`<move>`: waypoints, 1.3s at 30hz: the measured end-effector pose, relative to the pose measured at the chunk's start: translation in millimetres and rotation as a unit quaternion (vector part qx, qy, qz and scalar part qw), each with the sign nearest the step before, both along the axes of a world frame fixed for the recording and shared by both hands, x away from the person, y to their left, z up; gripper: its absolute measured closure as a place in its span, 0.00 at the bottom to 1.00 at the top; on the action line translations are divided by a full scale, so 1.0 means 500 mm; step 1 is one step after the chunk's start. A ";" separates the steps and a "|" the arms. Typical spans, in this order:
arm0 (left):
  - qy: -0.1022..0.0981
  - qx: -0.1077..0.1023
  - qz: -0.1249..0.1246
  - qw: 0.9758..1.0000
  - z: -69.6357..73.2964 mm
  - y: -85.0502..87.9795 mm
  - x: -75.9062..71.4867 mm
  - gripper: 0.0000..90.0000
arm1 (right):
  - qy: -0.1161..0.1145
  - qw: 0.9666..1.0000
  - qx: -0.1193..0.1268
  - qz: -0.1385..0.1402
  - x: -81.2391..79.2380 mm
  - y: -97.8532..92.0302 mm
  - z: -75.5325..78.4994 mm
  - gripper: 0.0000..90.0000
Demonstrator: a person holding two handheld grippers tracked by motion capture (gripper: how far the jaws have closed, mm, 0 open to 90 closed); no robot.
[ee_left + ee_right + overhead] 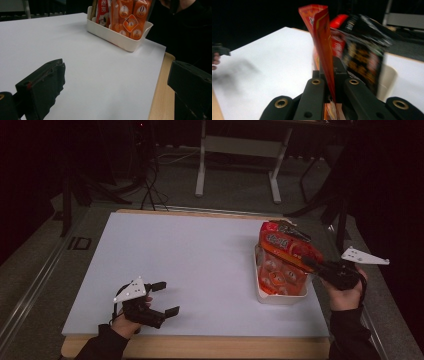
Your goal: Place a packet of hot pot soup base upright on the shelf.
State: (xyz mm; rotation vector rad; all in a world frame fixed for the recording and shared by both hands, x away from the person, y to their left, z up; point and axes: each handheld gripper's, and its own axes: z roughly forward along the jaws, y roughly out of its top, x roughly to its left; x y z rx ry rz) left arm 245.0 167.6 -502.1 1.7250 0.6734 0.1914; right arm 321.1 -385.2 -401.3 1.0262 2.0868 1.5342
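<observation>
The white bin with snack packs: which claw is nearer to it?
Right. The right claw is at the white bin, shut on an orange pack over it. The left claw rests open, far across the table.

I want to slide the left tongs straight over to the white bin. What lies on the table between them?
Nothing: in the high view the white table sheet is bare between the left tongs and the white bin.

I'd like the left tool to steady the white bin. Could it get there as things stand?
Probably yes. The left tool is open and holds nothing, and bare white tabletop lies between it and the white bin. The right tool, shut on an orange packet, works from the bin's far side.
</observation>
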 end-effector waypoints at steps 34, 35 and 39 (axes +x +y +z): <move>0.001 0.007 -0.006 1.000 -0.007 -0.005 -0.002 0.02 | -0.079 0.997 -0.002 0.013 -0.047 0.072 0.132 0.47; 0.001 0.005 -0.006 1.000 -0.008 -0.005 -0.002 0.02 | -0.086 0.996 -0.002 0.018 -0.052 0.088 0.142 0.40; 0.002 0.005 -0.006 1.000 -0.008 -0.005 -0.001 0.02 | -0.087 0.996 0.003 0.030 -0.056 0.113 0.152 0.35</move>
